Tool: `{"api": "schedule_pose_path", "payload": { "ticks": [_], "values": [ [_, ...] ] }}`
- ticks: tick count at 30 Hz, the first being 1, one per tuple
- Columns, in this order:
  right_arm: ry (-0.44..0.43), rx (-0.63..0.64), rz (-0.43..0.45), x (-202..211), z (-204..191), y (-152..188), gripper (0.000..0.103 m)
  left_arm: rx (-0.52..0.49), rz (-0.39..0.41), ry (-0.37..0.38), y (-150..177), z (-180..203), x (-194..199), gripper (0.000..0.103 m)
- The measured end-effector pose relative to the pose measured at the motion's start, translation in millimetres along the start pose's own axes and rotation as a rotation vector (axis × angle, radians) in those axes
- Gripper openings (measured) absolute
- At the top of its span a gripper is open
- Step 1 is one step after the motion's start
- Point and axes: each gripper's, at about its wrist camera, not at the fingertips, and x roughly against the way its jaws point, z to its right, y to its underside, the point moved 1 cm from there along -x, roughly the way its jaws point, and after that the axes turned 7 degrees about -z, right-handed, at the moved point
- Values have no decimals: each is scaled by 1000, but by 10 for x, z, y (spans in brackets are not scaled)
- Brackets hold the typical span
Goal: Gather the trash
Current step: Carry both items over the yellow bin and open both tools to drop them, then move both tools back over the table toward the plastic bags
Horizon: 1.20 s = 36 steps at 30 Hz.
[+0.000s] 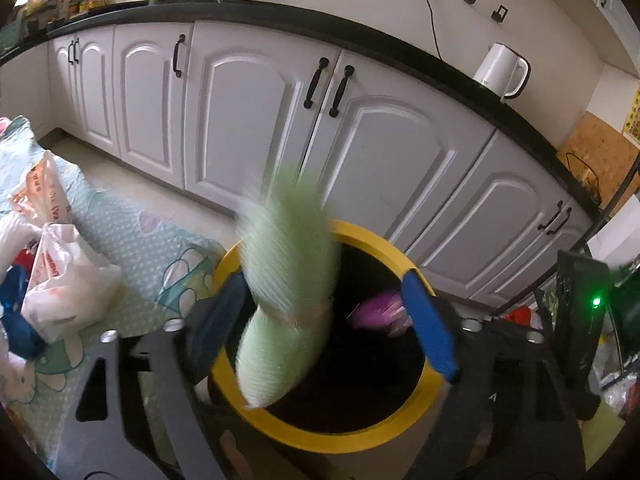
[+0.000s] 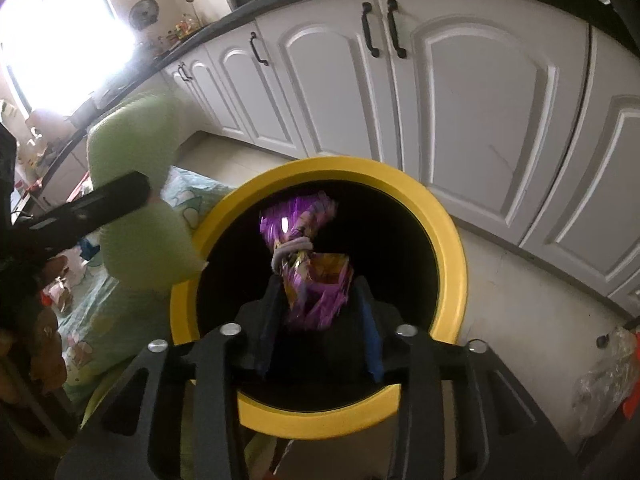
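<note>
Both jaws open over yellow-rimmed bin (image 1: pixel 320 436): left gripper (image 1: pixel 326 320) frees green bundle (image 1: pixel 286 280), right gripper (image 2: pixel 318 320) purple wrapper (image 2: pixel 308 264). Hold centred until both drop.

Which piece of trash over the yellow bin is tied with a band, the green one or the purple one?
Both are. The green bundle has a tan band around its middle; the purple wrapper has a grey band. Colour tells them apart.
</note>
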Motion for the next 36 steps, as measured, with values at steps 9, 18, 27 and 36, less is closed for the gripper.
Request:
{"api": "schedule_pose_path", "payload": {
  "ticks": [9, 18, 27, 36],
  "values": [
    [22, -29, 33, 72, 61, -12, 55, 65, 50, -34, 21, -132, 226, 92],
    [11, 53, 118, 293, -272, -90, 60, 120, 148, -128, 145, -370, 690, 92],
    [-25, 221, 201, 534, -857, -91, 66, 164, 236, -212, 285, -639, 1125, 92],
    [-44, 342, 215, 619, -1299, -55, 69, 197, 287, -255, 400, -842, 1395, 92]
  ]
}}
